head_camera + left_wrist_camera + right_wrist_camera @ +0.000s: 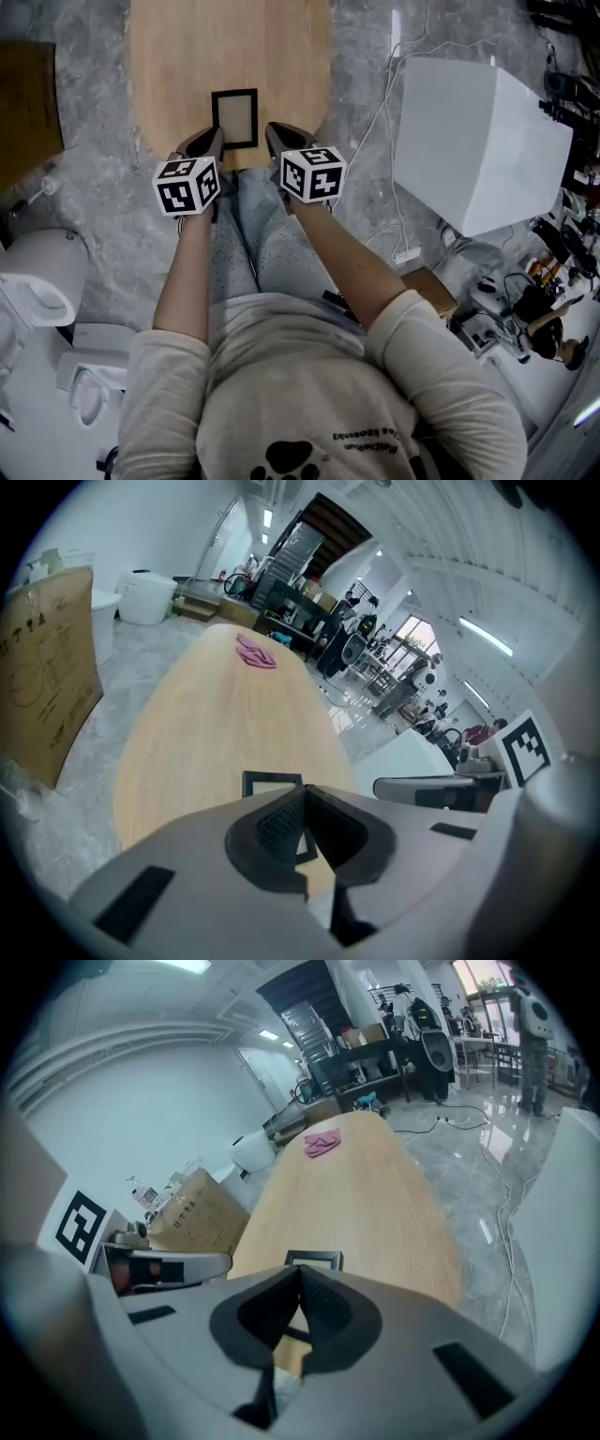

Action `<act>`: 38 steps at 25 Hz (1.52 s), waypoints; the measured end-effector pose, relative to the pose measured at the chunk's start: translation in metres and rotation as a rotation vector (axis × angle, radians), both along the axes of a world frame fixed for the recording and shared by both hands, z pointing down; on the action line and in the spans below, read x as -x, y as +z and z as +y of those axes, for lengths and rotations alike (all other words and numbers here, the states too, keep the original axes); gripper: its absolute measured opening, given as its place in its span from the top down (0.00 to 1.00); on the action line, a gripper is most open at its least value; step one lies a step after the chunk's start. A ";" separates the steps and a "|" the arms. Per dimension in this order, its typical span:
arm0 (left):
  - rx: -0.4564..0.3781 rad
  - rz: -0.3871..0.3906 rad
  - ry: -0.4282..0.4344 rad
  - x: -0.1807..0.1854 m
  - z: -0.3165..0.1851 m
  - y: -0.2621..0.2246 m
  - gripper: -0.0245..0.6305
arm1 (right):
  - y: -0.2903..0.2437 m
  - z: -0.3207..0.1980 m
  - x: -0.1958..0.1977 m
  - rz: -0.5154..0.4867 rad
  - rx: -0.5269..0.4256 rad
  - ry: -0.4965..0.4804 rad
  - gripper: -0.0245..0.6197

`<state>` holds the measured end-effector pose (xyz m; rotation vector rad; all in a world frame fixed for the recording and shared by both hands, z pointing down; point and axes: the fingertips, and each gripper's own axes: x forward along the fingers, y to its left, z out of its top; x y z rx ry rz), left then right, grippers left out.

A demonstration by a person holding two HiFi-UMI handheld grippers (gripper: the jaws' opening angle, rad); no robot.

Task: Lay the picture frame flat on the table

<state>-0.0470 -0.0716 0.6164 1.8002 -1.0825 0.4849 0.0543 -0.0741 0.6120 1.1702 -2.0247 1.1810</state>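
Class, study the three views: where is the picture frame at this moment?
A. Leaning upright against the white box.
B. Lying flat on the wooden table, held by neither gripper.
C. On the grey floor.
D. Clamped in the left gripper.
B: the picture frame lies flat on the wooden table; the left gripper and right gripper are both shut on nothing.

This is a big lab: wires (509,1274) lie on the shiny grey floor (94,187), near white machines (37,277) and a cardboard box (47,677).
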 end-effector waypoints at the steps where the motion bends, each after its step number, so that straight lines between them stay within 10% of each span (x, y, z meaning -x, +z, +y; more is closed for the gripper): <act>1: -0.013 0.000 0.003 -0.002 -0.002 -0.009 0.95 | -0.008 0.000 -0.001 0.003 -0.011 -0.005 0.95; 38: -0.459 -0.071 -0.041 0.002 0.011 -0.286 0.95 | -0.283 0.020 0.006 -0.147 -0.448 -0.032 0.95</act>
